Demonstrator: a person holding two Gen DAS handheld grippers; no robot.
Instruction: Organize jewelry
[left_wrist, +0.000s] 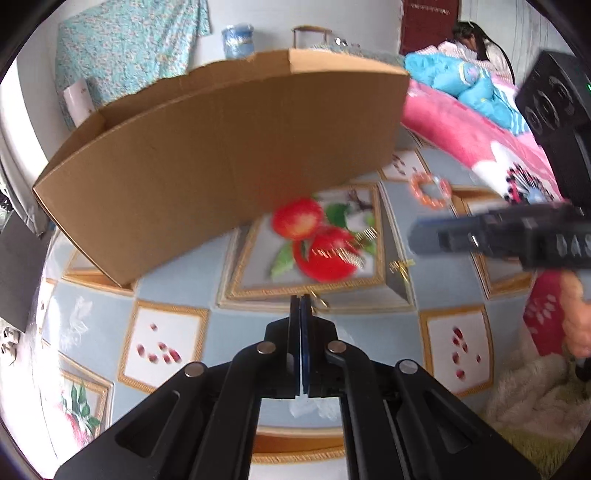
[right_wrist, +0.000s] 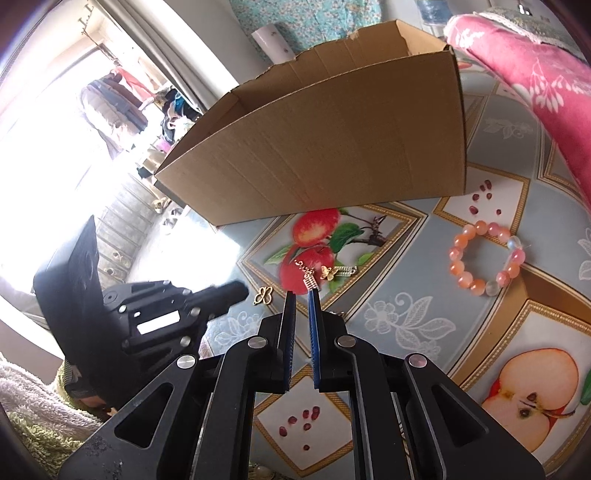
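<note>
An open cardboard box (left_wrist: 207, 147) stands on the patterned tablecloth; it also shows in the right wrist view (right_wrist: 332, 147). A gold chain with a butterfly charm (right_wrist: 328, 272) lies on the apple print in front of the box. A small gold clover charm (right_wrist: 263, 295) lies to its left. A pink bead bracelet (right_wrist: 484, 258) lies to the right, also in the left wrist view (left_wrist: 430, 191). My left gripper (left_wrist: 301, 299) is shut, with nothing visible between its fingers. My right gripper (right_wrist: 301, 293) is slightly open just short of the chain.
A pink blanket (right_wrist: 535, 74) covers the bed edge at right. A person lies on the bed (left_wrist: 469, 37). A fluffy cream rug (left_wrist: 535, 398) lies at the table's near side. The tablecloth (right_wrist: 406, 325) extends around the jewelry.
</note>
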